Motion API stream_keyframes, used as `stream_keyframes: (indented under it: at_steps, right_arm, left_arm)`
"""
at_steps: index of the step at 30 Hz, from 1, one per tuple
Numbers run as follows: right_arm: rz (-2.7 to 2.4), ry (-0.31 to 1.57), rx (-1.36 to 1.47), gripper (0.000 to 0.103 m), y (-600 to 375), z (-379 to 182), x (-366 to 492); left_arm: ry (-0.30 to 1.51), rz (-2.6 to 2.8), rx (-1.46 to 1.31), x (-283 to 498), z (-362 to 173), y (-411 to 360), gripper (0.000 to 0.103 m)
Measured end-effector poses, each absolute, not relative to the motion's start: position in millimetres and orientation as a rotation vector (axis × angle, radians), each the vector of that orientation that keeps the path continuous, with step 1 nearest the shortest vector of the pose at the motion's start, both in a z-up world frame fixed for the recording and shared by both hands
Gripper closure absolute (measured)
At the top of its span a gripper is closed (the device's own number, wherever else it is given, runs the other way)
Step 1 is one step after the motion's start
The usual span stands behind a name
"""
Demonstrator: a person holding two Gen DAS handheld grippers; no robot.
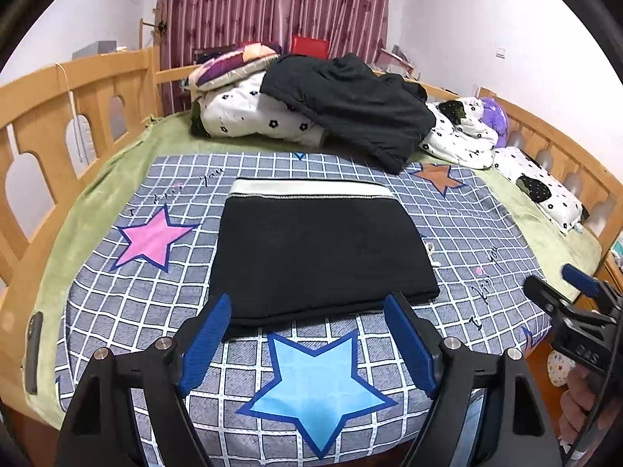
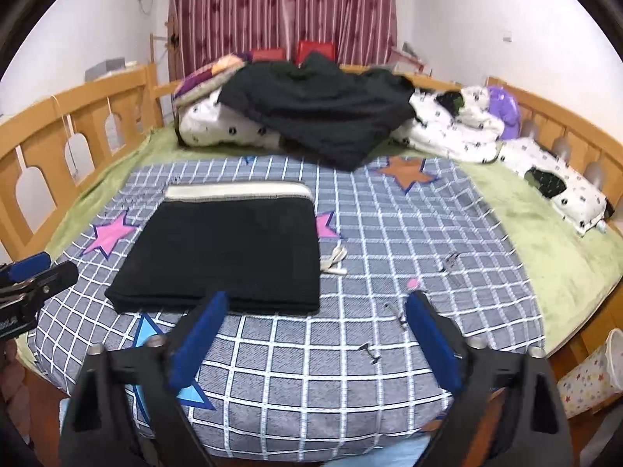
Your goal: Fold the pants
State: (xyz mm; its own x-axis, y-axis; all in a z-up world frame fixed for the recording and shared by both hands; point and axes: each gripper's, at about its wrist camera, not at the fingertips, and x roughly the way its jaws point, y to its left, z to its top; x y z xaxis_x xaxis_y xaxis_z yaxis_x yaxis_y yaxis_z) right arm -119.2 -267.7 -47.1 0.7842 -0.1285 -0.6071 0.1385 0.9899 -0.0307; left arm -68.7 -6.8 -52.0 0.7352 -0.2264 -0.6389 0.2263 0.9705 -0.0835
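The black pants [image 1: 323,253] lie folded into a tidy rectangle at the centre of the frame on the checked bed sheet [image 1: 486,233], white waistband away from us, looking finished. Both the left gripper [image 1: 311,344] and right gripper [image 2: 315,340] hang clear, jaws wide apart and empty, presumably having let go.

Even, fairly bright indoor light, with soft shadows and no glare. Both fisheye views bow the bed rails [image 1: 78,89] and darken at the corners. The right wrist view is slightly motion-blurred.
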Motion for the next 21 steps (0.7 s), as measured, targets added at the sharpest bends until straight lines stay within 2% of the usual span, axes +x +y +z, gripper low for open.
stream_keyframes:
  at_steps: [4,21]
  right_arm:
    - [-0.164,0.654,-0.037,0.005,-274,-41,-127]
    - [-0.161,0.665,0.011,0.005,-292,-43,-122]
  left_arm:
    - [0.705,-0.246,-0.010,-74,-49,-13,0.021]
    - [0.699,-0.188,0.002,-67,-50,-25,0.021]
